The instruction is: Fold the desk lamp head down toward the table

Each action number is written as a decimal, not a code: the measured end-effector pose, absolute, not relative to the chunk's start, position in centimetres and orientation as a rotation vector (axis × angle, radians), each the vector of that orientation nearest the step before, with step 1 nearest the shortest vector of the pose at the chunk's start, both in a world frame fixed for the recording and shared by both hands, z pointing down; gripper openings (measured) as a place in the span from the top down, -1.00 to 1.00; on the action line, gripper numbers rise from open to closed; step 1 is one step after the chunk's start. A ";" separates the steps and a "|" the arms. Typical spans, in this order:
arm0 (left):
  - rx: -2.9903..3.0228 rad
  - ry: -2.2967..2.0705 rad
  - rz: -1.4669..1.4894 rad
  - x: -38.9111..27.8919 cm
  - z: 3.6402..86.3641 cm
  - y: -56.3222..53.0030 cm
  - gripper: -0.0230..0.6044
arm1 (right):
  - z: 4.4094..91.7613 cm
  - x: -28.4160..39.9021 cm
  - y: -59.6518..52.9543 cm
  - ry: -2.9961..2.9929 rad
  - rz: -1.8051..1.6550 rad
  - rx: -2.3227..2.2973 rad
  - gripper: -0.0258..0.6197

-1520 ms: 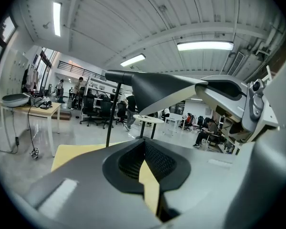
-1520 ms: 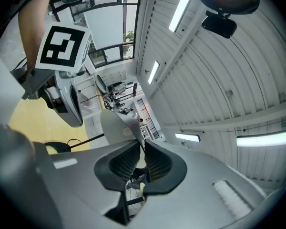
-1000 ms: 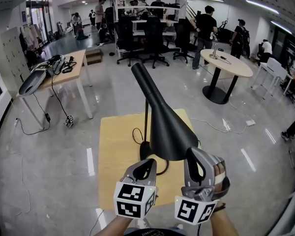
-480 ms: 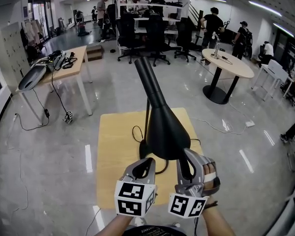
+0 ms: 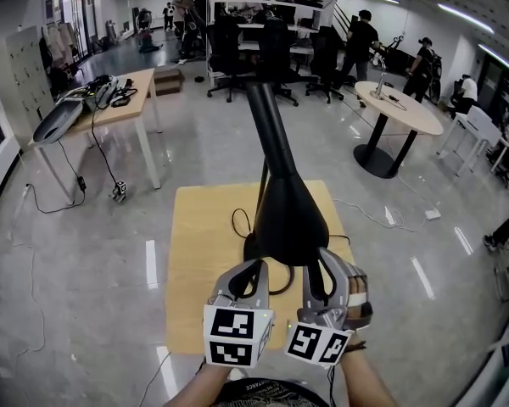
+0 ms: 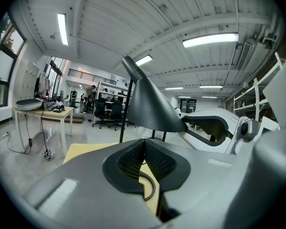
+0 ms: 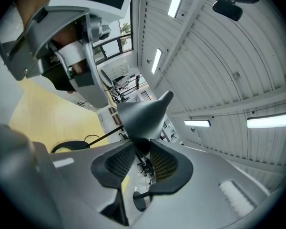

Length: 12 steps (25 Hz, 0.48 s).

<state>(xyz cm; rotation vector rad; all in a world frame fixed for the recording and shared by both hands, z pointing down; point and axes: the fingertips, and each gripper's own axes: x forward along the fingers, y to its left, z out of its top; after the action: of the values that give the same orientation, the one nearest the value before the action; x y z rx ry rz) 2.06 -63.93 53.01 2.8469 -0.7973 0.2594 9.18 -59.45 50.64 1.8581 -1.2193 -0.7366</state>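
Note:
A black desk lamp stands on a small yellow table [image 5: 199,253]. Its cone head [image 5: 288,219] tilts steeply, wide rim low and toward me, narrow end up and away. The thin stem [image 5: 263,181] and round base [image 7: 69,147] sit behind it. My left gripper [image 5: 246,282] hangs just under the rim's left side, shut on nothing [image 6: 144,144]; the head [image 6: 150,109] rises beyond it. My right gripper [image 5: 327,282] is at the rim's right side. Its jaws have just been opening; the pads stand apart [image 7: 142,149] with the head's edge [image 7: 140,116] at the gap.
The lamp's black cable [image 5: 237,223] loops on the tabletop. A wooden desk [image 5: 110,108] with gear stands at the left and a round table [image 5: 399,108] at the right. Office chairs [image 5: 271,49] and several people are at the back.
The lamp head has come down and its rim sits lower over the table. Both grippers have dropped with it and drawn closer together near the table's front.

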 end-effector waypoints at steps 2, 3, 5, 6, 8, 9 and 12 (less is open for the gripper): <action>2.856 -0.791 0.265 2.9 53.5 -63.8 0.89 | 51.3 9.9 -59.7 -1.223 -0.728 1.862 0.62; 2.858 -0.786 0.271 3.5 53.8 -63.9 0.89 | 51.5 10.4 -59.9 -1.224 -0.724 1.863 0.62; 2.863 -0.777 0.284 4.0 54.5 -64.7 0.89 | 52.3 11.0 -61.0 -1.226 -0.716 1.864 0.61; 2.865 -0.773 0.288 3.9 54.9 -65.4 0.89 | 52.8 10.9 -61.7 -1.226 -0.712 1.864 0.60; 2.867 -0.764 0.289 4.1 55.4 -66.3 0.89 | 53.5 11.1 -62.8 -1.226 -0.705 1.862 0.60; 2.868 -0.759 0.289 4.5 55.3 -66.5 0.89 | 53.6 11.5 -63.1 -1.227 -0.701 1.861 0.59; 2.877 -0.748 0.291 6.6 55.2 -66.7 0.89 | 54.0 13.4 -63.7 -1.231 -0.691 1.855 0.58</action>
<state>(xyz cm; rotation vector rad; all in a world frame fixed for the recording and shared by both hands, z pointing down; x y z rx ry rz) 6.60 -66.70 55.21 2.8771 -0.7478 0.2906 13.36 -63.68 54.02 1.8552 -1.2313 -0.6911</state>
